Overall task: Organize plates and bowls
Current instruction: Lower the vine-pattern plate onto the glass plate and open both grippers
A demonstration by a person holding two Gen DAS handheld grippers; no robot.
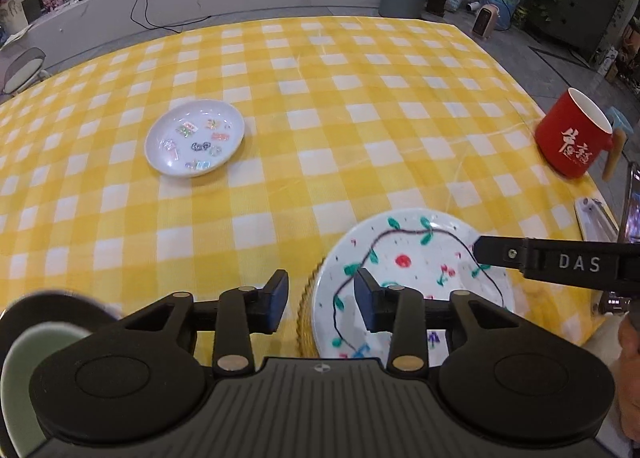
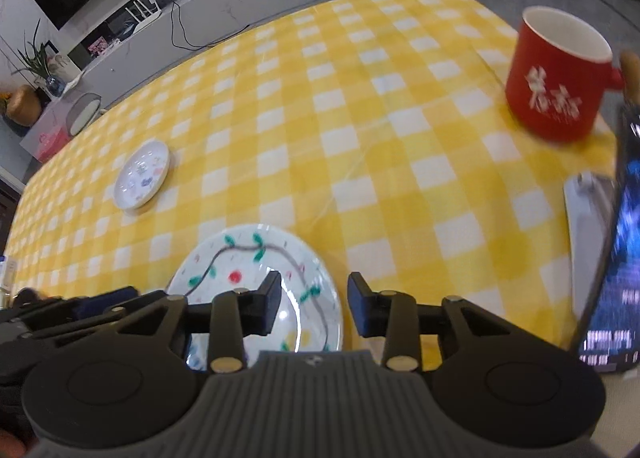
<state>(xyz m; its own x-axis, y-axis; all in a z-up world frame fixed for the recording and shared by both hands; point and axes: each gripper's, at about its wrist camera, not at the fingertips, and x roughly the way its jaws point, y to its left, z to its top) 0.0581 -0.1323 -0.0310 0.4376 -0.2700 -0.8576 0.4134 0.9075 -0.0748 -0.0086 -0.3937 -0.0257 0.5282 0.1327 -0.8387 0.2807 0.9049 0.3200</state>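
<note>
A vine-painted plate (image 1: 408,258) lies flat atop a gold-rimmed plate (image 1: 306,306); a smaller white dish (image 1: 195,137) sits well apart.

The green bowl (image 1: 24,370) is cut off at the left edge; gripper bodies hide the painted plate's (image 1: 404,258) near rim; mug lettering (image 2: 554,95) is blurred

A yellow-and-white checked tablecloth (image 1: 320,105) covers the table. A round white plate (image 1: 404,258) is painted with a dark vine line, green leaves and a red dot; beneath it shows a gold scalloped rim (image 1: 306,306). A smaller glossy white dish (image 1: 195,137) bears small multicoloured motifs. A red mug (image 1: 572,133) has white characters, a white inside and a tan handle.
</note>
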